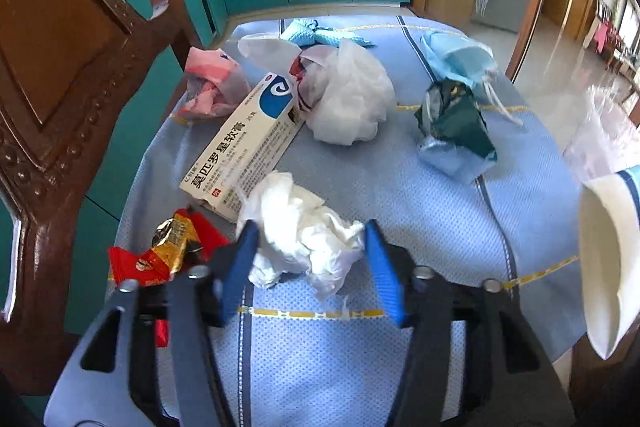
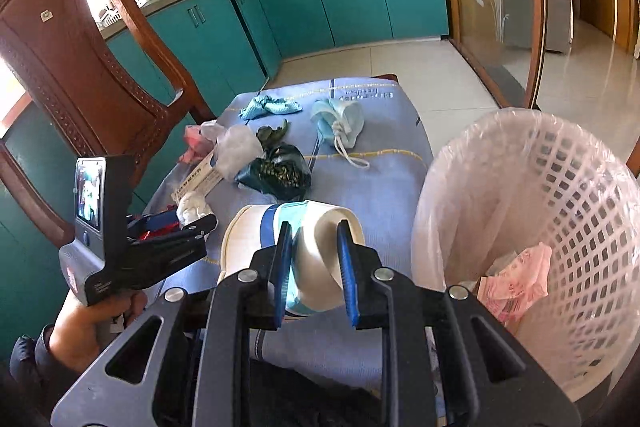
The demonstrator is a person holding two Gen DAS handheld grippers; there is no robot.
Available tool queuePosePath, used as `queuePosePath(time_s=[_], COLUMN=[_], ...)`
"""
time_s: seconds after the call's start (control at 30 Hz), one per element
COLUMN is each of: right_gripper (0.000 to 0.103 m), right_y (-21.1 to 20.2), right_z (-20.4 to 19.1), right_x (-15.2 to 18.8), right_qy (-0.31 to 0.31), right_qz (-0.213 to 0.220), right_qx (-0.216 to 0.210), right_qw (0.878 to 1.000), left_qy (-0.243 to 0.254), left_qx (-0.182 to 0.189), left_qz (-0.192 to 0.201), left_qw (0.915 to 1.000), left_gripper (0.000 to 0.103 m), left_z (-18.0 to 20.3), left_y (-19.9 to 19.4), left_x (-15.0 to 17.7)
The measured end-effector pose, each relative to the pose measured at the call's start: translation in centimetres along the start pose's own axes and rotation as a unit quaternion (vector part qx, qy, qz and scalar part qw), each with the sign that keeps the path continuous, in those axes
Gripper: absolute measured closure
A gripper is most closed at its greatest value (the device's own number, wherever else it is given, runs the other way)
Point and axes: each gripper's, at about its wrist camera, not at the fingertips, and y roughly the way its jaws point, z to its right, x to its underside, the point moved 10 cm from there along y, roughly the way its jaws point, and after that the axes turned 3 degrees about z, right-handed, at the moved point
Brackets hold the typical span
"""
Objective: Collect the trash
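Two-handedly clearing the blue tablecloth (image 1: 400, 207): straddling the crumpled white tissue (image 1: 296, 219) with the left gripper (image 1: 310, 227), keeping the pads spread, one at each flank of the wad, grazing it at most and not visibly squeezing it. Finding it dead ahead between the blue pads, resting on the cloth, spanning roughly from pad to pad, just in front of the medicine box (image 1: 244, 147) and right of the red snack wrapper (image 1: 172, 247). Needing, by this reading, only a closing squeeze and no further reaching.

Meanwhile pinching a squashed paper cup (image 2: 316, 259) with the right gripper (image 2: 314, 227), pressing both pads on its wall and holding it over the cloth. Probably aiming next at the lined basket (image 2: 580, 227), just beside that gripper on its right and far nearer the right hand than the left.
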Motion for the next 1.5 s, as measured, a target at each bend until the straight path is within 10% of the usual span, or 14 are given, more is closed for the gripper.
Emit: queuePosePath(time_s=[0.17, 0.7, 1.5], right_gripper=[0.080, 0.080, 0.080], right_y=[-0.5, -0.1, 0.3], right_z=[-0.6, -2.1, -2.1], right_x=[0.0, -0.4, -0.5], right_qy=[-0.017, -0.030, -0.030], right_qz=[0.011, 0.023, 0.023], right_qx=[0.012, 0.017, 0.020], right_qw=[1.000, 0.999, 0.999], left_qy=[-0.014, -0.023, -0.022], left_qx=[0.016, -0.014, -0.020], left_qz=[0.022, 0.149, 0.167], left_qw=[0.9995, 0.9885, 0.9855], left_gripper=[0.074, 0.075, 0.076], left_z=[-0.3, -2.1, -2.3], left_y=[-1.6, -12.0, -13.5], left_x=[0.0, -2.4, -2.7])
